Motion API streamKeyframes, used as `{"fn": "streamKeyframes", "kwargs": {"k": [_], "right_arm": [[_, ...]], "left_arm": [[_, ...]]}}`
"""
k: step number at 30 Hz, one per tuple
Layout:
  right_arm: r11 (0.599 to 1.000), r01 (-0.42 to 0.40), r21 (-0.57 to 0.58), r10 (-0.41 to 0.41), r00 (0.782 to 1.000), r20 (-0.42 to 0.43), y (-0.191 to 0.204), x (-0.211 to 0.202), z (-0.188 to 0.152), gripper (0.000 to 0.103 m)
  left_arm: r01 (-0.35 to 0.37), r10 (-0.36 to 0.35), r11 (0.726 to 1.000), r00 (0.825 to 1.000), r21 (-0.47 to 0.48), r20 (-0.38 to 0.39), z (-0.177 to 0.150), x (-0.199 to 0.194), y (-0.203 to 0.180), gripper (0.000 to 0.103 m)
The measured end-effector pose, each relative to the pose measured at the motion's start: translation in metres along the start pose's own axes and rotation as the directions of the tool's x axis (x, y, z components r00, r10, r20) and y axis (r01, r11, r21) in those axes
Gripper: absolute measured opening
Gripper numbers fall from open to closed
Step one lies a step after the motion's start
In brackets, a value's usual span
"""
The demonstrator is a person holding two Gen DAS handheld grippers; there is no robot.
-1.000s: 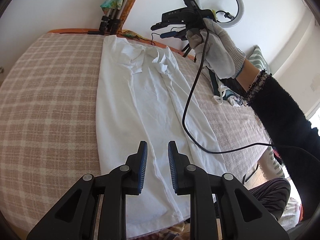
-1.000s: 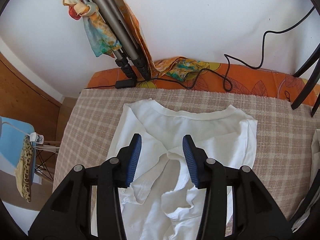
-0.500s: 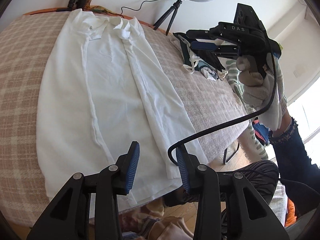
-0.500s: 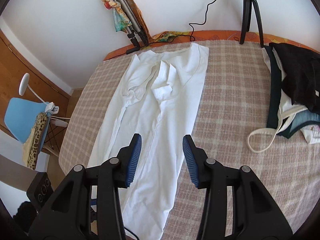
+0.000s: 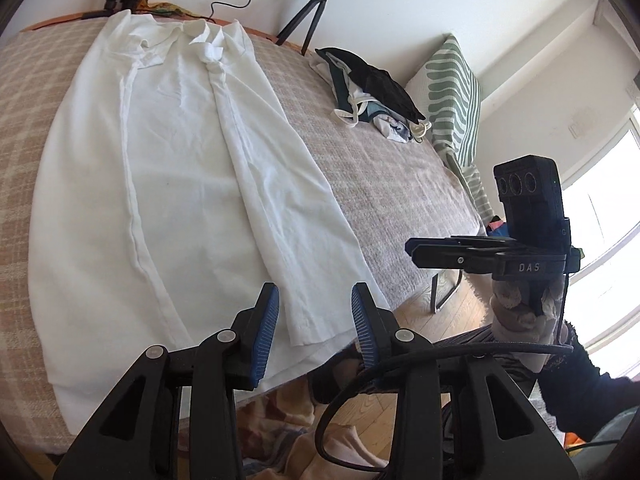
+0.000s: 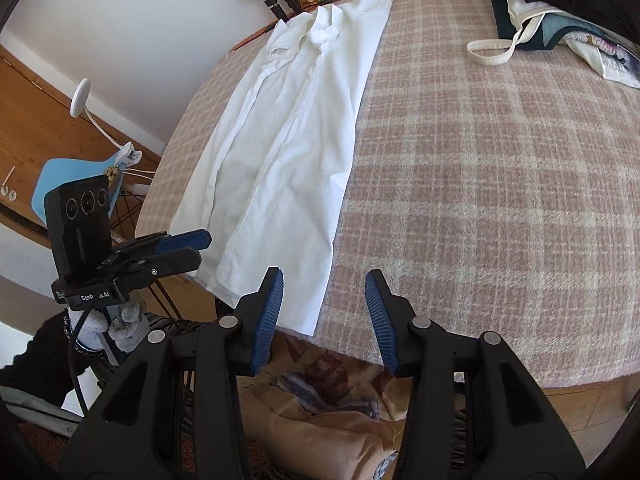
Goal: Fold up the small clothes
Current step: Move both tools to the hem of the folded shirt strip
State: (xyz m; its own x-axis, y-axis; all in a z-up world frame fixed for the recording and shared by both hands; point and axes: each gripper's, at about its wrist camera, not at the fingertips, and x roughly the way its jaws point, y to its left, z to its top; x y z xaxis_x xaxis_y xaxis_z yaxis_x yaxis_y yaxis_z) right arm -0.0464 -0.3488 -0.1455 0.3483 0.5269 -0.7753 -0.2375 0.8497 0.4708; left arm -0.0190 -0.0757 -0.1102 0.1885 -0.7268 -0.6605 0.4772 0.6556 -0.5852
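A long white garment [image 5: 180, 168] lies flat on the checked table [image 5: 384, 176], both sides folded inward, collar at the far end; it also shows in the right wrist view [image 6: 288, 136]. My left gripper [image 5: 316, 320] is open and empty, hovering over the garment's near hem at the table's front edge. My right gripper [image 6: 324, 304] is open and empty, over the front edge just right of the hem. The right gripper also shows in the left wrist view [image 5: 416, 250], seen side-on beyond the table's right edge. The left gripper also shows in the right wrist view [image 6: 200, 248], left of the hem.
A pile of dark and light clothes [image 5: 372, 88] lies at the table's far right, also in the right wrist view [image 6: 560, 12]. A striped cushion [image 5: 452, 92], a ring light tripod [image 5: 316, 12], a blue chair [image 6: 76, 180], and a black cable [image 5: 400, 364] are around.
Both grippers have pulled back from the collar end to the near hem at the front edge. The right gripper dropped low beside the table. The left jaws opened wider.
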Motion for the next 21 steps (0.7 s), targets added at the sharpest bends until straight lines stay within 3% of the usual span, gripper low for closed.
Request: {"fn": "streamKeyframes", "kwargs": {"k": [4,9,16,19,21], "right_arm": [[1.000,0.015,-0.023,-0.015,1.000,-0.018,-0.004,0.004,-0.011,0.045],[0.997,0.068,-0.038,-0.068,0.998,0.014,-0.012,-0.009,-0.019,0.045],[0.976,0.195,-0.095,-0.186,0.978,0.095,-0.002,-0.027,-0.008,0.044],[0.967,0.254,-0.023,-0.247,0.956,0.161,-0.018,-0.049,0.012,0.044],[0.958,0.286,0.017,-0.284,0.940,0.192,-0.027,-0.059,0.023,0.044]], "left_arm": [[-0.047,0.066,0.988,0.990,0.144,-0.128,-0.021,0.003,-0.009,0.036],[-0.037,0.107,0.962,0.963,0.272,-0.247,-0.047,-0.011,-0.014,0.036],[0.097,0.013,0.941,0.947,0.325,-0.321,-0.048,-0.032,-0.016,0.037],[0.148,-0.018,0.925,0.937,0.349,-0.350,-0.052,-0.034,-0.032,0.036],[0.200,-0.068,0.905,0.940,0.376,-0.334,-0.054,-0.038,-0.051,0.036]]}}
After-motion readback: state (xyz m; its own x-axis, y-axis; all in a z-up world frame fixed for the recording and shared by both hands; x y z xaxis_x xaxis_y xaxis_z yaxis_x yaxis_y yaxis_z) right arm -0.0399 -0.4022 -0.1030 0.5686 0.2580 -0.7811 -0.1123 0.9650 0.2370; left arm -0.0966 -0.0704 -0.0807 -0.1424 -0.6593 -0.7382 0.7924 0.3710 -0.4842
